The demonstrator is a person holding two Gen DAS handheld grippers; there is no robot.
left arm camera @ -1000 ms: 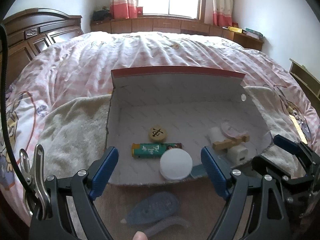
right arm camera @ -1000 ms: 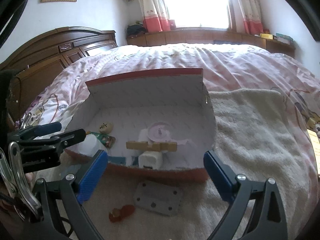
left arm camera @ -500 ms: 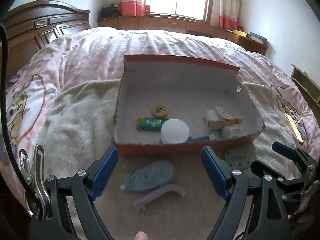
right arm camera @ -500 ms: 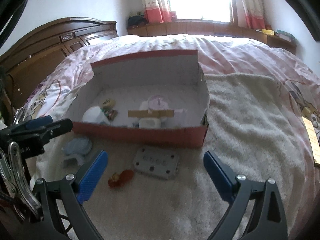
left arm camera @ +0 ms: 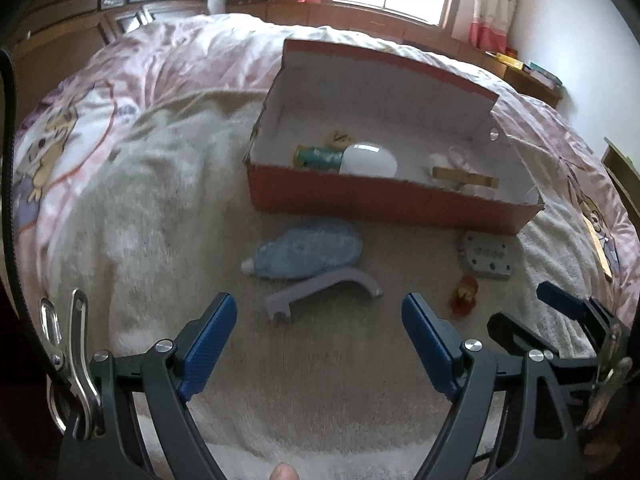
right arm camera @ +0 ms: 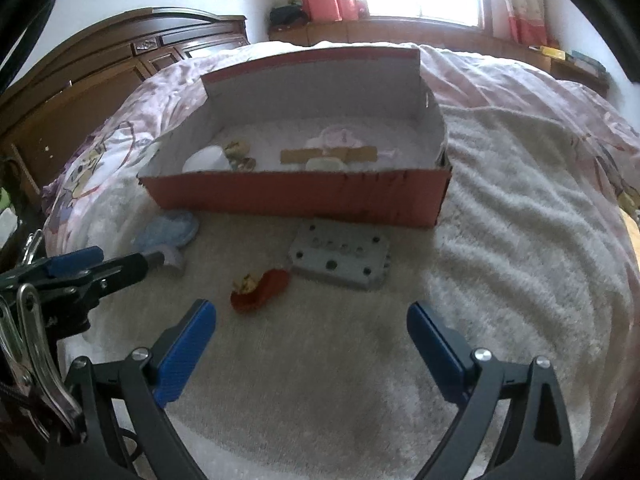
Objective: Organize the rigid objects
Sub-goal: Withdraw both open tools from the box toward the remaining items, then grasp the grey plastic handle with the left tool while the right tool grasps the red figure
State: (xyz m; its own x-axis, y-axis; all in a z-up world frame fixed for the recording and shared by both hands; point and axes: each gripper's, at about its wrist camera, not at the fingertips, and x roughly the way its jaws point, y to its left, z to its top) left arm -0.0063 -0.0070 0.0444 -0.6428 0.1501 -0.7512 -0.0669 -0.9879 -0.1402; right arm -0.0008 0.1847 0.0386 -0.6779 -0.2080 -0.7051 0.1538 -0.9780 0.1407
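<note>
The left hand-held gripper hangs over a cream towel spread on the bed, its blue fingers spread wide with nothing between them. Just beyond its fingertips, a little left of the middle of the gap, lies a lilac curved handle, and touching its far side a pale blue oval case. Farther still stands the red cardboard box, open at the top, holding a white round lid, a green tube, a round wooden piece and a wooden clothes peg.

The right hand-held gripper is likewise spread and empty. A small red and gold object lies just past its left fingertip, on the towel. Beside that, to the far right, rests a grey metal plate with holes, just in front of the box's near wall but apart from it. The plate lies roughly in line with the middle of the gap between the fingers, farther off than the red object. At the left edge of this view the left hand-held gripper's fingertips show near the blue case.
</note>
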